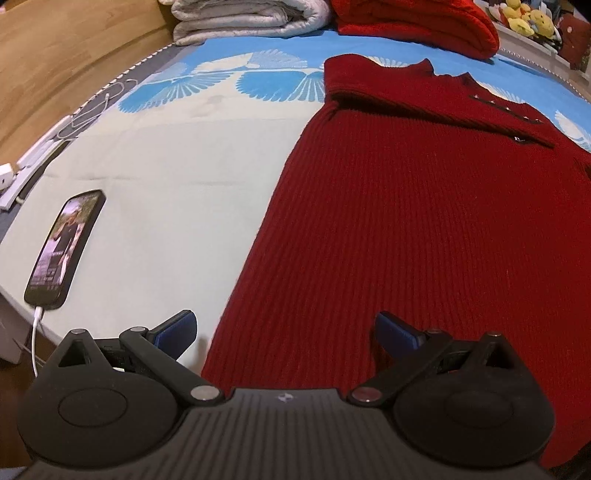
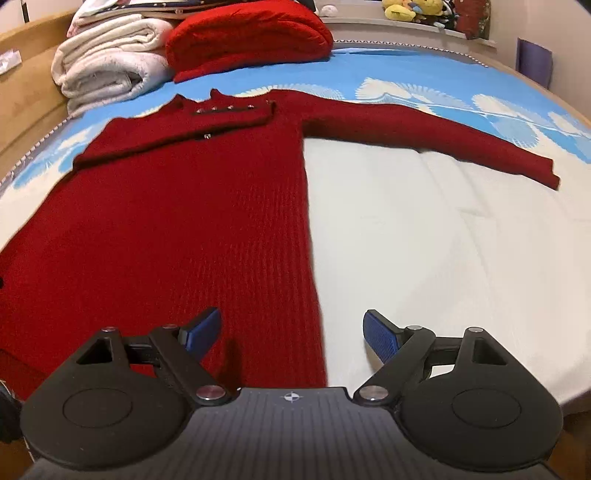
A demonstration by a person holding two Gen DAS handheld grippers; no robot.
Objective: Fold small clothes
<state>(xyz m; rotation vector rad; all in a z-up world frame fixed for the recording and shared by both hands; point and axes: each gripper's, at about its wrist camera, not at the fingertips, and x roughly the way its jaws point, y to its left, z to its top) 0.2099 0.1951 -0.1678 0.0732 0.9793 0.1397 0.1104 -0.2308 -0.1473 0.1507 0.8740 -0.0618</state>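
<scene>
Bed (image 2: 424, 229): pale sheet, blue fan-patterned band at the far end.
Sweater (image 2: 166, 206): dark red knit, flat on the bed, one sleeve folded across the chest, other outstretched.
Far end: white blanket (image 2: 107, 70), red bundle (image 2: 247, 33).
Phone (image 1: 64, 247): left edge, plugged in.
Left gripper (image 1: 284, 332): jaws wide, empty.
Right gripper (image 2: 291, 332): jaws wide, empty.

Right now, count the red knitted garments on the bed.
2: the red sweater spread flat in the middle, and a folded red knit at the far end beside the white blanket. Others may be hidden.
</scene>
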